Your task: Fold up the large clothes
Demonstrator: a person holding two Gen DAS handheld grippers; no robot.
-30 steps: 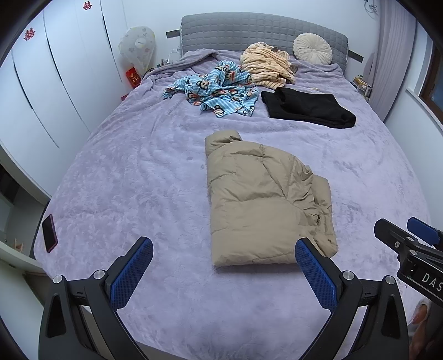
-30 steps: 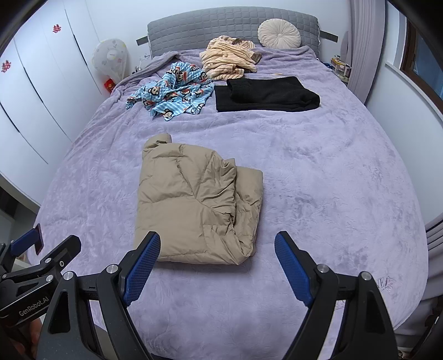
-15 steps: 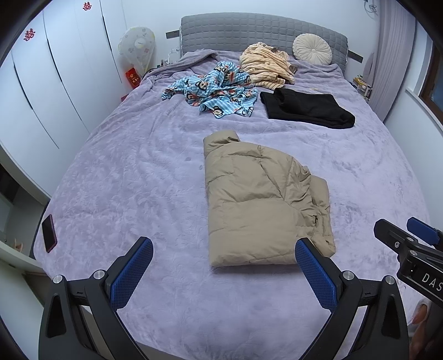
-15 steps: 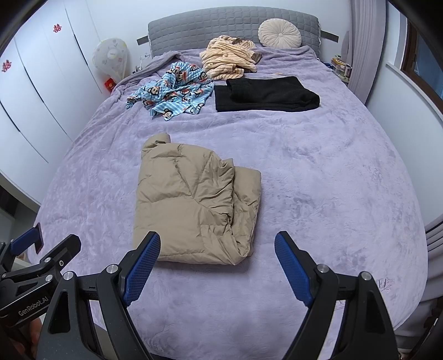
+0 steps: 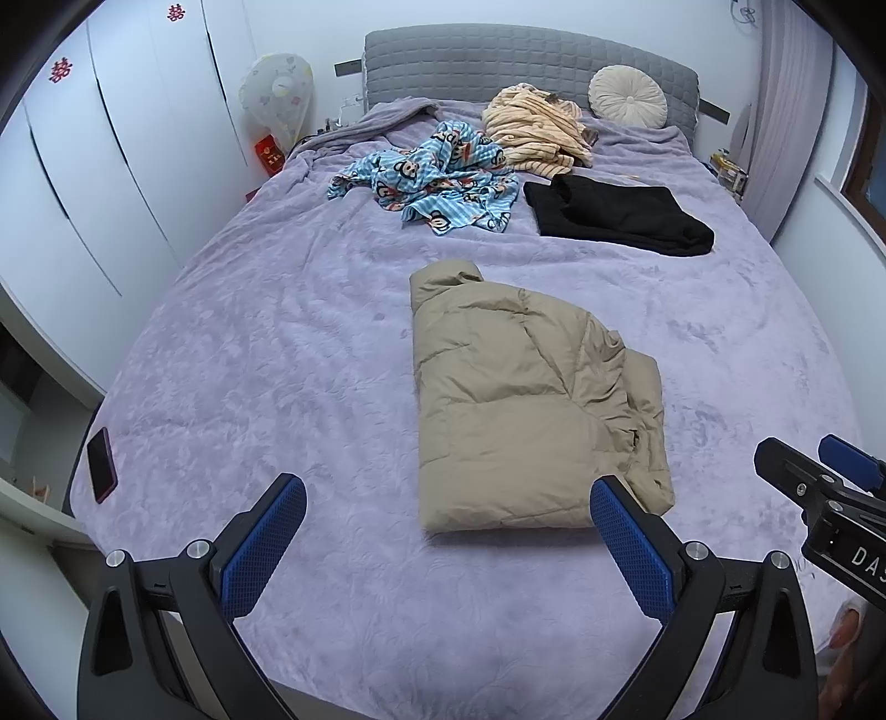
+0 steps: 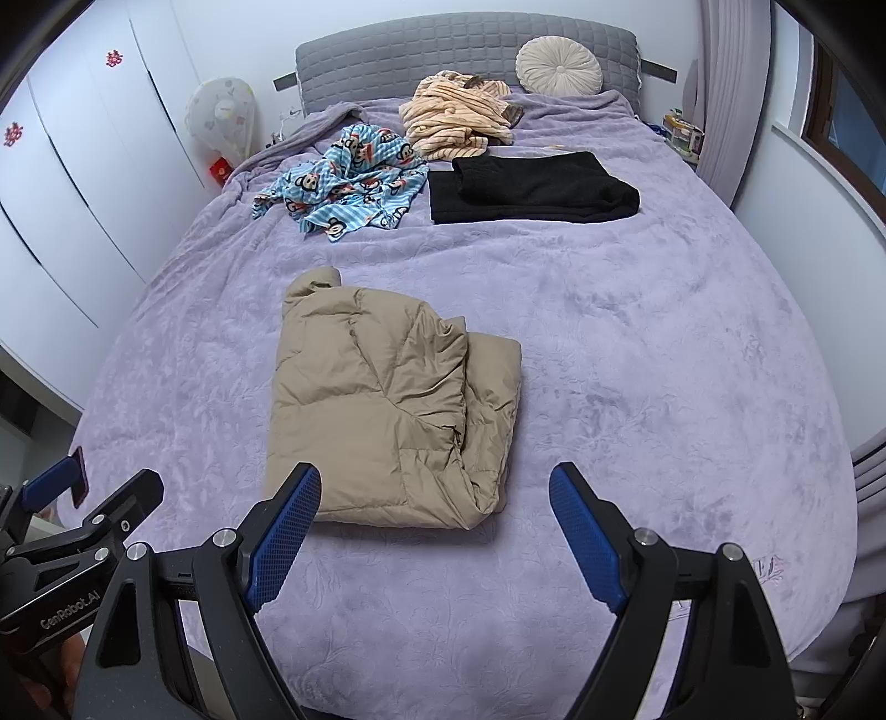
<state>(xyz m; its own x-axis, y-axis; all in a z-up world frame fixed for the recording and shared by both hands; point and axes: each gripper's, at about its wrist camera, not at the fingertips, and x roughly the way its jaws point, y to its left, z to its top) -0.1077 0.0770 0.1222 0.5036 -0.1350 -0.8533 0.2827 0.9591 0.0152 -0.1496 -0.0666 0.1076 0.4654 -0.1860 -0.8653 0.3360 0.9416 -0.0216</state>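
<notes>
Tan and puffy, the folded down jacket [image 5: 531,404] lies in the middle of the lavender bedspread [image 5: 277,360], just ahead of my two grippers and touching neither. My left gripper [image 5: 443,531] hovers spread wide over the bed's near edge, its right pad overlapping the jacket's near corner in view; my right gripper [image 6: 434,531] is spread too, holding nothing. Quilted panels face up, the collar end points toward the headboard [image 6: 465,50], and the right side bunches into loose creases
</notes>
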